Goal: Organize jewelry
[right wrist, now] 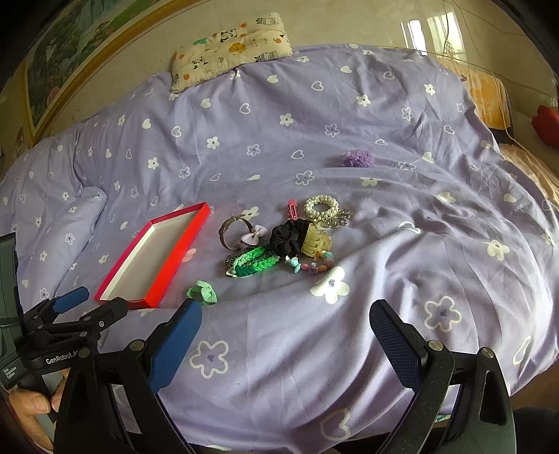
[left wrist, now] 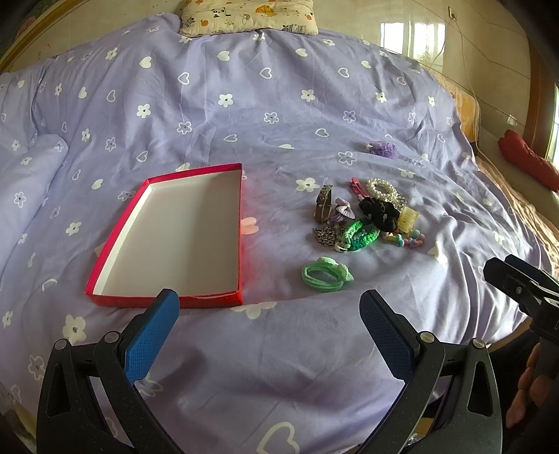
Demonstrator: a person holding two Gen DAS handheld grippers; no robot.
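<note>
A shallow red box (left wrist: 195, 302) with a white inside lies empty on the purple quilt; it also shows in the right wrist view (right wrist: 164, 276). To its right lies a pile of jewelry and hair ties: a pearl bracelet (left wrist: 380, 188), a black scrunchie (left wrist: 379, 211), a green braided band (left wrist: 360, 234). A light green hair tie (left wrist: 325, 274) lies apart, nearest me. A purple scrunchie (left wrist: 384, 148) lies farther back. My left gripper (left wrist: 269, 335) is open and empty, near the box's front edge. My right gripper (right wrist: 284, 345) is open and empty, short of the pile.
A patterned pillow (left wrist: 248, 15) lies at the head of the bed. A red cloth (left wrist: 527, 160) lies off the bed's right side. The quilt (left wrist: 244, 104) is wrinkled around the pile.
</note>
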